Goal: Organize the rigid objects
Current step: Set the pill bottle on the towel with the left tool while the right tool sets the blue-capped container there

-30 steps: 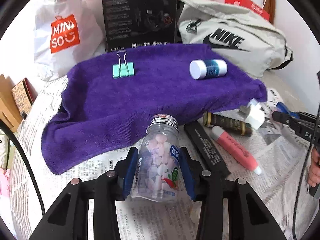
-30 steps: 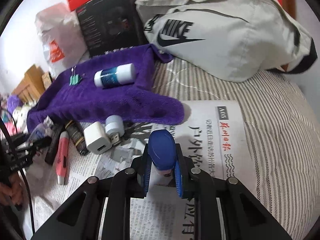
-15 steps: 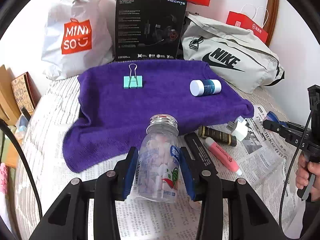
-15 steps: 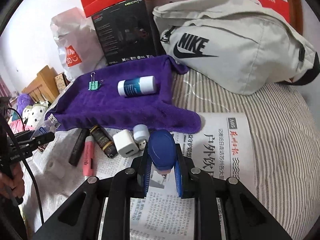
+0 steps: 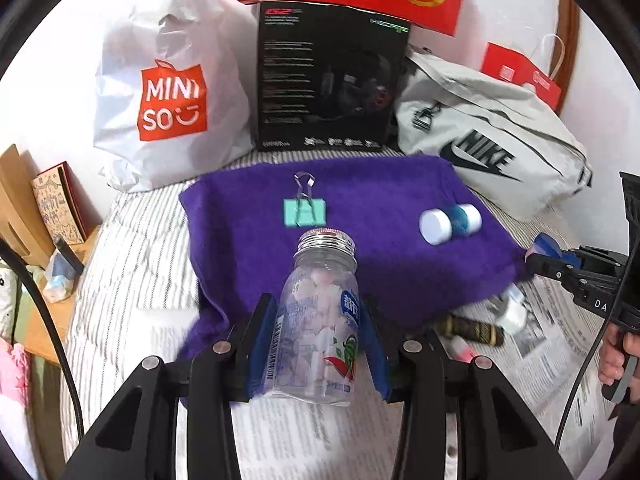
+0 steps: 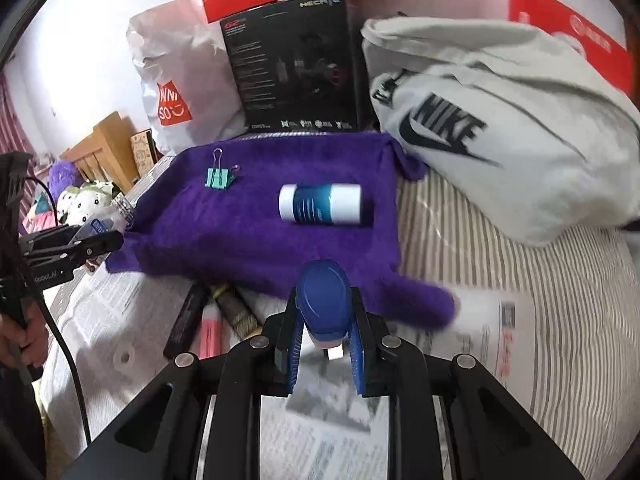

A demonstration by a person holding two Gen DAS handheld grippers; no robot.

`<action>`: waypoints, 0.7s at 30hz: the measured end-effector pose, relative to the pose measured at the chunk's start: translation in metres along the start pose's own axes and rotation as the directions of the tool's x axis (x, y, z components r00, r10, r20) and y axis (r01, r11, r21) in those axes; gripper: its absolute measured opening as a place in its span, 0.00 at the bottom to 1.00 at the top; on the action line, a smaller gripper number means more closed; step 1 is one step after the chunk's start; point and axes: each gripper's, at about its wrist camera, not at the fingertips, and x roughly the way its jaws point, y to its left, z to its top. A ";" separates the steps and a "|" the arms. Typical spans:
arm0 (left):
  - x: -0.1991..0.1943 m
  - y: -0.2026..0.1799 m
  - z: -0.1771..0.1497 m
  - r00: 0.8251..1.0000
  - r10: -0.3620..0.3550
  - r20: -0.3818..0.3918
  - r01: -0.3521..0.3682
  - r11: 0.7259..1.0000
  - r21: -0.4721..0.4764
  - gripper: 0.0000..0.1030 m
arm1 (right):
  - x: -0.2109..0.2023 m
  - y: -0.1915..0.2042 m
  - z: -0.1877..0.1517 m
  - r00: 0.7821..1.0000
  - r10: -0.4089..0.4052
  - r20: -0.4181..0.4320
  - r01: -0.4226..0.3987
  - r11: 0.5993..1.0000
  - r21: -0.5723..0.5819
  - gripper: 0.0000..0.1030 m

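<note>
- We saw the clear bottle [image 5: 320, 320] of pink and white tablets clamped between the blue pads of the left gripper [image 5: 318, 344]; its long axis ran away from the camera, the capless threaded neck pointing toward the purple towel [image 5: 380, 280] and leaning slightly right; it hung above the towel's near edge.
- We saw the right gripper [image 6: 324, 332] closed tight on a blue cap [image 6: 325, 300], its rounded top facing forward, over the newspaper [image 6: 500, 340] just short of the towel.
- Both grippers pointed steeply down at the bed; a hand [image 5: 618, 354] gripped the right one's handle.
- On the towel lay a green binder clip [image 5: 305, 211], handles pointing away, and a white-and-blue bottle [image 6: 325, 204] on its side, crosswise.
- We read "MINISO" on the white bag [image 5: 172, 100], "NIKE" on the grey bag [image 6: 500, 132], and "HECATE" on the black box [image 6: 300, 64]; the bottle label's print was too blurred to read.
</note>
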 end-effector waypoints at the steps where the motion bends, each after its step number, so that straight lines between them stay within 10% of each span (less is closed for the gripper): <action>1: 0.003 0.002 0.003 1.000 -0.001 -0.004 0.001 1.000 -0.001 0.39 | 0.004 0.002 0.006 1.000 0.000 -0.005 0.000 1.000 -0.011 0.20; 13: 0.041 0.022 0.023 0.999 0.011 -0.037 -0.012 1.000 -0.024 0.39 | 0.091 -0.005 0.047 0.977 0.017 -0.211 -0.023 0.999 -0.024 0.20; 21: 0.076 0.033 0.027 0.996 0.018 -0.086 -0.022 0.999 -0.041 0.39 | 0.117 -0.012 0.061 0.986 0.004 -0.169 -0.002 1.000 0.008 0.20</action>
